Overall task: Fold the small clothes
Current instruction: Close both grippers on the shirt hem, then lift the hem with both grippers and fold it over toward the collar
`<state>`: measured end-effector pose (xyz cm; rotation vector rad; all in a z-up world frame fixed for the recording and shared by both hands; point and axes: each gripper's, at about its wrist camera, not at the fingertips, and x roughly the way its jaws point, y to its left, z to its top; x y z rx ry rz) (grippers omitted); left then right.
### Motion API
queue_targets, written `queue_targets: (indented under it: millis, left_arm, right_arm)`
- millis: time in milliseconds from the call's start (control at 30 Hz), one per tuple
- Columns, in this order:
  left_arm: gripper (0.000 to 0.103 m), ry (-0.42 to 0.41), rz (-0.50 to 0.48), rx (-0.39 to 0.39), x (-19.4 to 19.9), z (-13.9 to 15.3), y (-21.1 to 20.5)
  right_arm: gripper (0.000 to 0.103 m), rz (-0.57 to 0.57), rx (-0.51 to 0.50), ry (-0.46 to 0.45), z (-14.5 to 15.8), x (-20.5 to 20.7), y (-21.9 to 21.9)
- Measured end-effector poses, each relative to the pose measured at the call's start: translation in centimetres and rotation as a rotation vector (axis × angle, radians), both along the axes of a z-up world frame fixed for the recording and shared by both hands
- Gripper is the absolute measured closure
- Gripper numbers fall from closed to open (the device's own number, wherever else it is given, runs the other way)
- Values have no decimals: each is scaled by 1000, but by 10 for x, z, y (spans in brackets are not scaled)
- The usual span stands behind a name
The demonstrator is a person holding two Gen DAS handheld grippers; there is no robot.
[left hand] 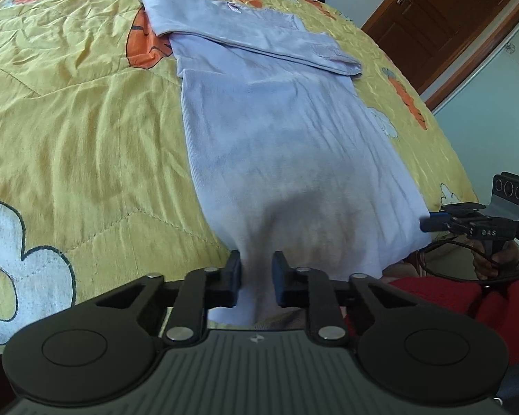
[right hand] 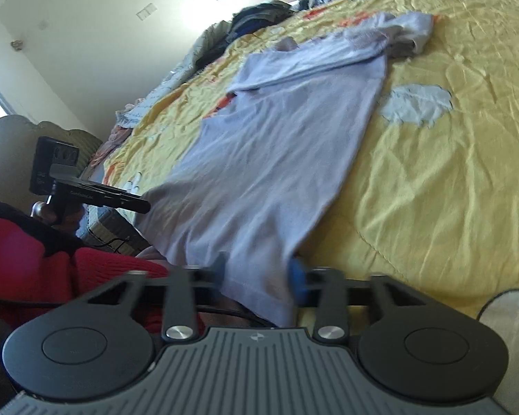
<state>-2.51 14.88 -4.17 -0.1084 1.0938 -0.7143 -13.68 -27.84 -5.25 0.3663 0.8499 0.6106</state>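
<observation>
The lilac top (left hand: pixel 287 131) lies flat on the yellow bed quilt (left hand: pixel 69 110), its long axis running straight away from the person: hem at the near edge of the bed, neck and shoulders at the far end. One sleeve (left hand: pixel 259 39) is already folded across the chest, so the body reads as a long narrow strip.

The hem is the part that matters for the next move, and both tongs are on it. The left tongs (left hand: pixel 256 285) sit at the hem's left corner with cloth bunched between the black pads, pinching it. The right tongs (right hand: pixel 261 276) hold the opposite corner; the frame is blurred there, but the fabric passes between the blue-tipped finger (right hand: pixel 299 282) and its partner, and the jaws look drawn in on it. Neither hand is nearer than the other: each has its own corner, with the hem stretched between them.

Both tools angle downward and forward, pointing along the garment's length toward the collar. In each view the other tool shows off to the side, held by a hand coming out of a red sleeve (left hand: pixel 467 297).

My judgement is that the coming move is a lengthwise fold, carrying the hem away from the person toward the shoulders, with the two corners kept level so that the edge lands square.
</observation>
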Motion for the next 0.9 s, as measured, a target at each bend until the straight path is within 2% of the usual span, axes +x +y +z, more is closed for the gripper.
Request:
queue_targets:
  millis: [33,167,367,500,900]
  left_arm:
    - [91,-2,-1,4,0,0,0]
    - [96,-37,-25,41,-5,1,-6]
    - [98,-33,14,22,-3,2,-2]
    - [99,-60,21,-12,-5,12,0]
    - [99,-130,54,-149,0,47,1]
  right_arm:
    - [90,-12,-9,1,-1,0,0]
    - [92,-22,-22,-6,0,-2,2]
    - [95,-67,116,-18,5,-1,-13]
    - [95,-90,183,-43,15,3,-16]
    - [95,-155,265,-102,34,28,-21]
